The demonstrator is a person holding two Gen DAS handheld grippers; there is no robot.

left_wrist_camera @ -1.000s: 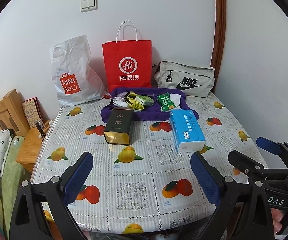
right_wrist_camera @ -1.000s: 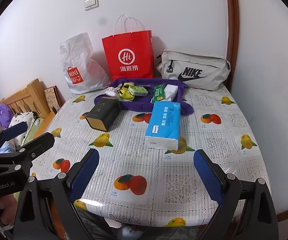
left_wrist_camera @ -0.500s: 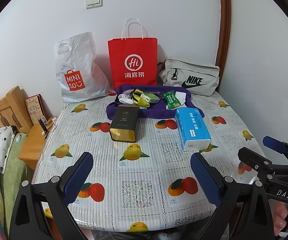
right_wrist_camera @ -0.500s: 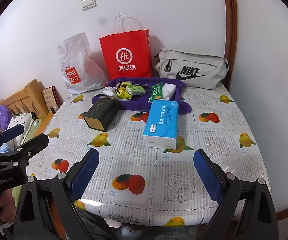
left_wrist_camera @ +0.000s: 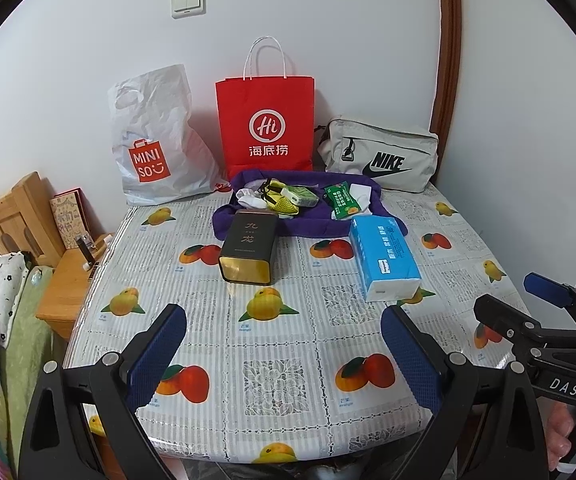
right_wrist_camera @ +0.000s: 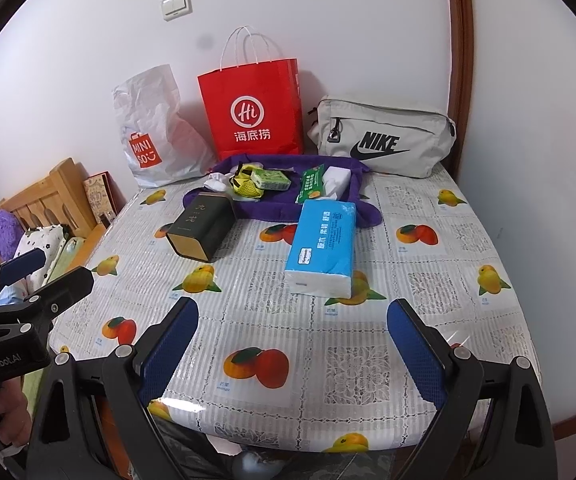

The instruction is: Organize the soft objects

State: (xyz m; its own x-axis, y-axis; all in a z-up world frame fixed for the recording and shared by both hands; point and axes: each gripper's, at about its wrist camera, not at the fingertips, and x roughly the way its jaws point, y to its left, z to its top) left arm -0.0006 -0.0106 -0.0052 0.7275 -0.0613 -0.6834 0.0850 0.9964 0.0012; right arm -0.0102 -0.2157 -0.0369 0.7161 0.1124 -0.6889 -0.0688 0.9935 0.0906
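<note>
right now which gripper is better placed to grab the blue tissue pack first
Right, probably. The blue tissue pack lies nearly centred ahead of the open right gripper, while it sits off to the right of the left gripper, which faces the dark tin.

Bright, sharp; fisheye-warped, dark corners

Fruit-print tablecloth (left_wrist_camera: 288,344); purple cloth (left_wrist_camera: 308,228); blue tissue pack (left_wrist_camera: 384,256); red bag (left_wrist_camera: 265,120); black-gold tin (left_wrist_camera: 249,246).

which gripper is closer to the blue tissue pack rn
Right. The right gripper faces the blue tissue pack almost head-on; the left gripper sits further left, lined up with the dark tin.
</note>
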